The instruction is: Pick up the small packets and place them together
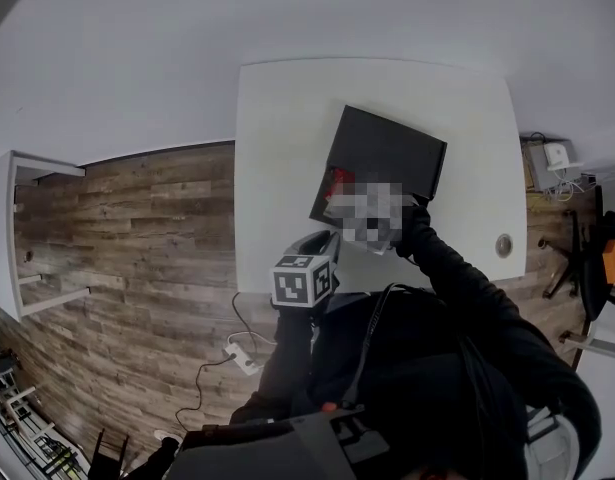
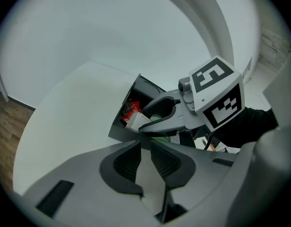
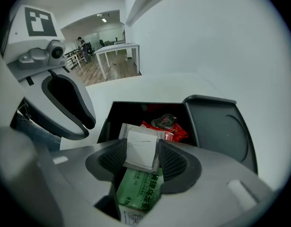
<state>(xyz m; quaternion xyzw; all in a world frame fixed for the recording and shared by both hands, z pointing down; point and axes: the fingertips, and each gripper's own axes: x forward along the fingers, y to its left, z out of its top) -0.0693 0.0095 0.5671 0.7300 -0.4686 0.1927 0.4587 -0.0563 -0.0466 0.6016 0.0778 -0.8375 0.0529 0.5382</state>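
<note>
- The left gripper [image 2: 145,150] fills the bottom of the view. Its dark ribbed pads [image 2: 127,161] stand a narrow gap apart, and only bare white desk [image 2: 79,98] shows through the gap.
- Beyond the pads, a black box [image 2: 147,88] sits open on the desk.
- A red packet [image 2: 131,110] lies in the box, with a white packet [image 2: 135,121] just beside it and a green packet [image 2: 159,137] nearby.
- The right gripper [image 2: 144,122] reaches over the box from the right, with its marker cube [image 2: 218,93] above it.
- A dark sleeve [image 2: 249,122] shows behind that cube.
- A strip of wooden floor [image 2: 5,117] shows at the left edge.
</note>
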